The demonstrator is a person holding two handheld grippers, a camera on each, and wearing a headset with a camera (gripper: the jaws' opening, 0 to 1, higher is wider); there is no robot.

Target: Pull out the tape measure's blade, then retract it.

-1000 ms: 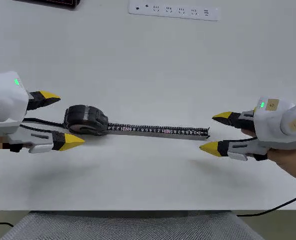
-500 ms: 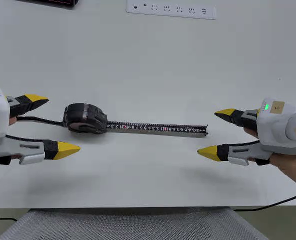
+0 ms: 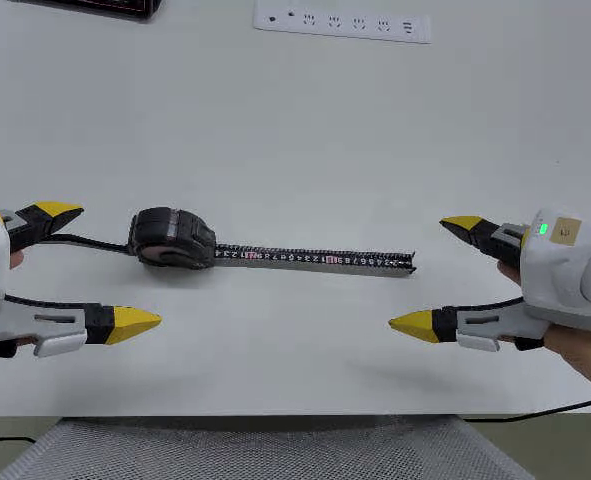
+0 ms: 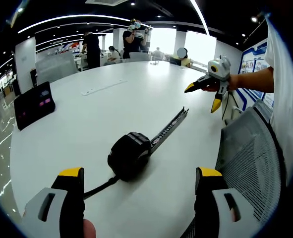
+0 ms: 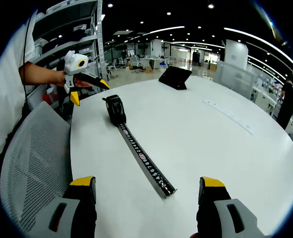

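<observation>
The tape measure's case (image 3: 172,238) sits on the white worktop (image 3: 295,130). Its blade (image 3: 315,261) is drawn out to the right of the case and lies flat, with nothing holding it. The pull looks done, so by my reading the retraction is what remains.

Left of the case, the left claw (image 3: 120,265) hangs wide open and grips nothing, its yellow tips clear of the case. A black strap (image 3: 95,241) runs from the case toward this claw.

Right of the case, a little past the blade's hooked end, the right claw (image 3: 416,272) is likewise spread wide. It is empty and touches nothing.
</observation>
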